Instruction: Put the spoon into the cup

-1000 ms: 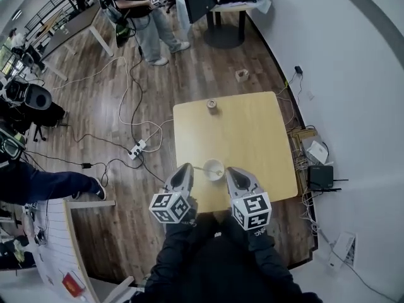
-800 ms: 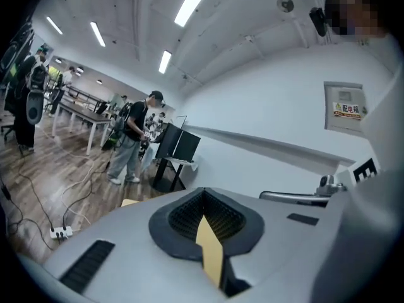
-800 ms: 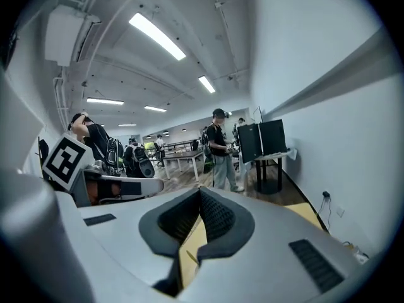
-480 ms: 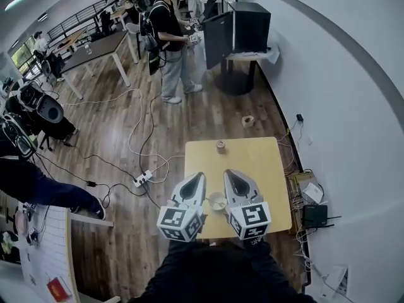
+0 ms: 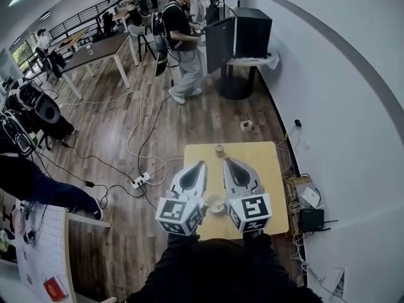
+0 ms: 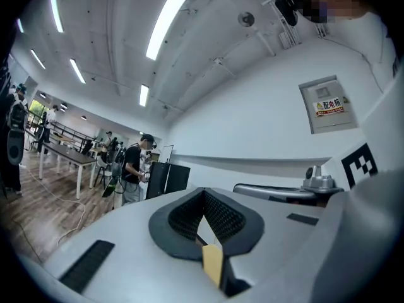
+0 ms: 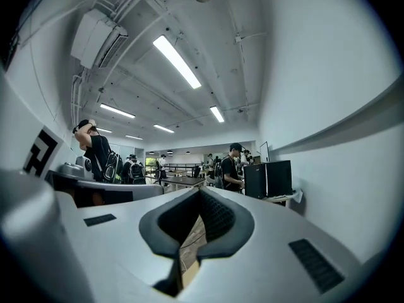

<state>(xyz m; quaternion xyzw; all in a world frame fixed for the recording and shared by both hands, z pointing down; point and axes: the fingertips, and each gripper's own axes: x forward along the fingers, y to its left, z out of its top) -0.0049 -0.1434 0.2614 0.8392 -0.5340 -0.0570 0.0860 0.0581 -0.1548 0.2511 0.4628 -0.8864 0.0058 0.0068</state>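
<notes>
The left gripper (image 5: 201, 165) and right gripper (image 5: 226, 161) sit side by side in the lower middle of the head view, each with its fingers closed together on nothing. The cup (image 5: 215, 204) stands on the table (image 5: 268, 169) below and between their rear ends, well apart from the fingertips. Whether the spoon is in it cannot be told.

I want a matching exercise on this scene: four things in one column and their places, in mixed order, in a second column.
1. cup
2. small roll
3. power strip
4. black box

A. on the floor, left of the table
B. at the table's far edge
C. on the table's near half
D. on the floor, right of the table

Pairs: 1-C, 2-B, 3-A, 4-D
</notes>
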